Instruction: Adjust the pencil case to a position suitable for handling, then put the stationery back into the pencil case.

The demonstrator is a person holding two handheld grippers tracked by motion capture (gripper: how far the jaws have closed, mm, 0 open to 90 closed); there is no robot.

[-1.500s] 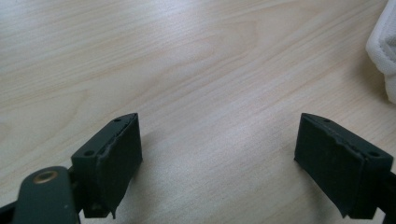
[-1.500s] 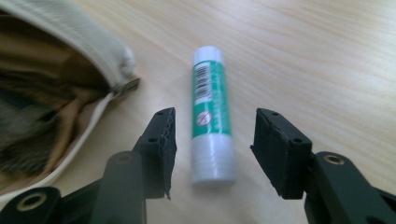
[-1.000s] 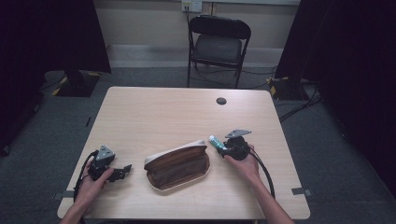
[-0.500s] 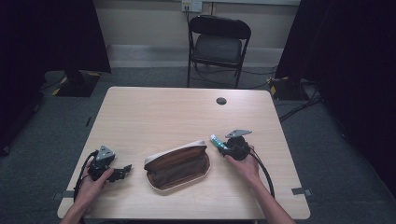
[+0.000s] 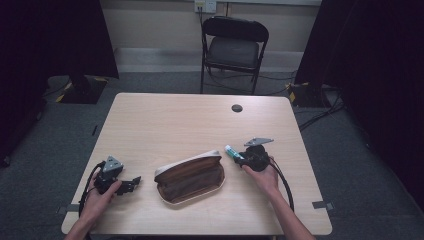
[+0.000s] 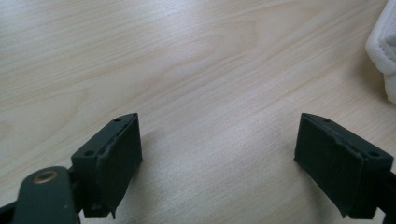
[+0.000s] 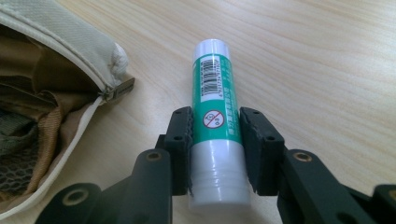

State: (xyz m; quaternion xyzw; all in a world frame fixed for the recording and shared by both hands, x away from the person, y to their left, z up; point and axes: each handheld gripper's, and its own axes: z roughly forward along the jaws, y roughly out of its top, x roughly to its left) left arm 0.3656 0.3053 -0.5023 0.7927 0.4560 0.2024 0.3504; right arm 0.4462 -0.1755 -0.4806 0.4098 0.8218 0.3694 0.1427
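Observation:
A green and white glue stick (image 7: 214, 84) lies flat on the wooden table (image 5: 190, 125), just right of an open tan zip pouch (image 5: 190, 176). My right gripper (image 7: 215, 119) is shut on the stick's lower half, its pads pressing both sides. In the high view the right gripper (image 5: 240, 157) sits at the pouch's right end with the stick (image 5: 233, 152) poking out toward the pouch. My left gripper (image 5: 134, 184) rests on the table left of the pouch. Its jaws stand wide open (image 6: 217, 158) over bare wood, with the pouch's pale edge (image 6: 383, 51) at far right.
The pouch's zip pull (image 7: 119, 88) lies close to the stick's left. A round cable hole (image 5: 237, 108) sits toward the table's far edge. A black folding chair (image 5: 234, 45) stands beyond the table, with cables on the floor at right.

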